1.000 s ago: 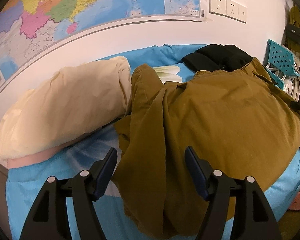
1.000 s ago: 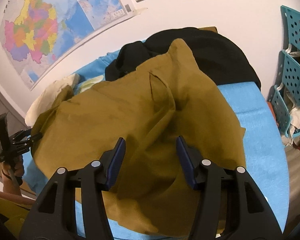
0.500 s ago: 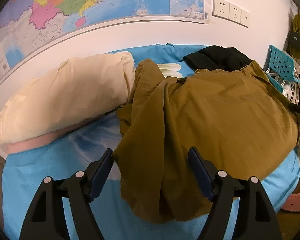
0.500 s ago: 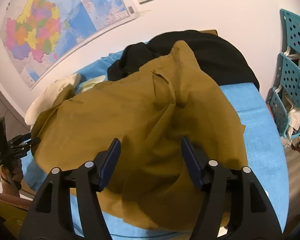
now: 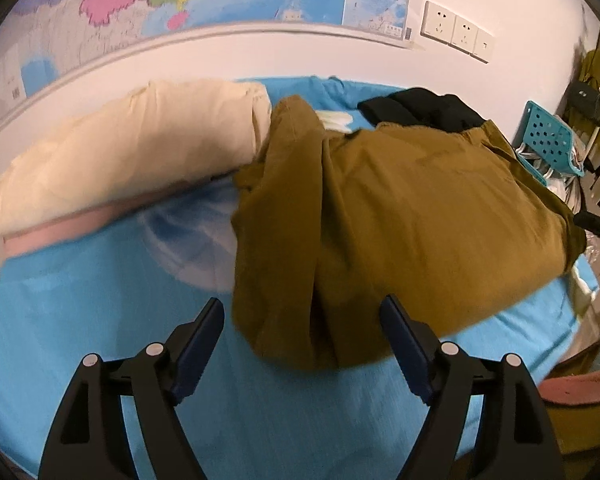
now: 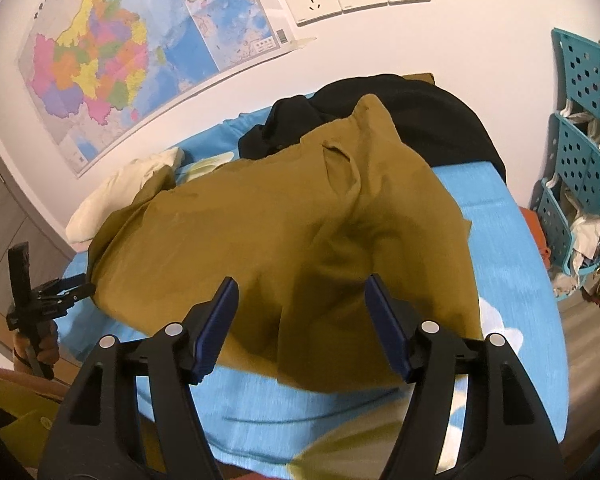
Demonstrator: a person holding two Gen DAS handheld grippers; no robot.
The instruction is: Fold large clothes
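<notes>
Left tool opening, right tool released, both empty above brown garment near bed edge. Risk: loose hem slides off.

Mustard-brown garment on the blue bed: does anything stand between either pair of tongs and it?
Nothing visible does. The left tongs and right tongs, both empty, look straight onto the mustard-brown garment; only bare blue bedsheet lies before its near edge.

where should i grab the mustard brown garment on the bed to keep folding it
Take the mustard brown garment by its near hem, coming from the bed's front edge. That hem lies free and flat on the blue sheet, right ahead of the left gripper, whose jaws are opening with nothing between them.
</notes>
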